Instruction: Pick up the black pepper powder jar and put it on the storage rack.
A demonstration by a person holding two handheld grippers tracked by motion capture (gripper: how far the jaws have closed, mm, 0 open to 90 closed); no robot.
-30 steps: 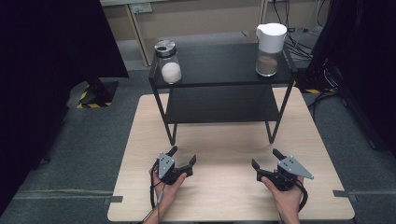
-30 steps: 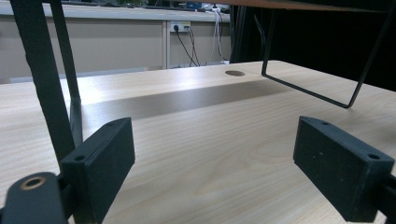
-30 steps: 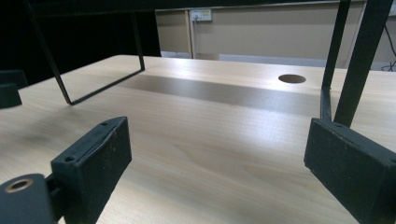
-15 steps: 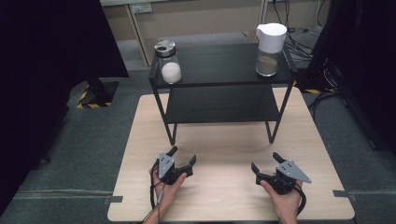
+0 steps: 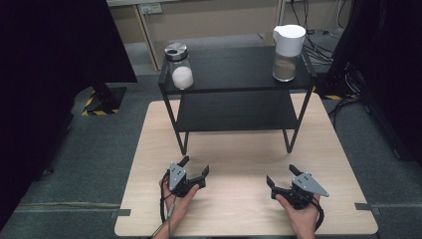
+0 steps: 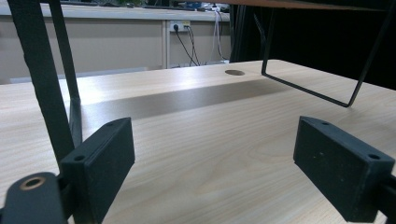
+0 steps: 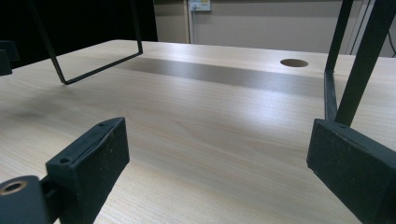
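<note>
My left gripper (image 5: 195, 166) rests low over the front left of the wooden table (image 5: 239, 154), held by a hand, jaws wide apart and empty. In the left gripper view (image 6: 215, 172) only bare wood lies between its pads. My right gripper (image 5: 281, 174) sits at the front right, likewise open and empty, and the right gripper view (image 7: 219, 172) shows the same. A black two-tier shelf (image 5: 234, 67) stands at the table's far half. On its top sit a glass jar (image 5: 179, 69) with white contents at the left and a white-lidded container (image 5: 287, 52) with brownish contents at the right.
The shelf's black legs (image 6: 44, 84) and thin wire foot (image 6: 327, 93) stand ahead of the grippers. A cable hole (image 7: 294, 62) is cut in the tabletop under the shelf. Dark curtains hang at both sides, and grey floor surrounds the table.
</note>
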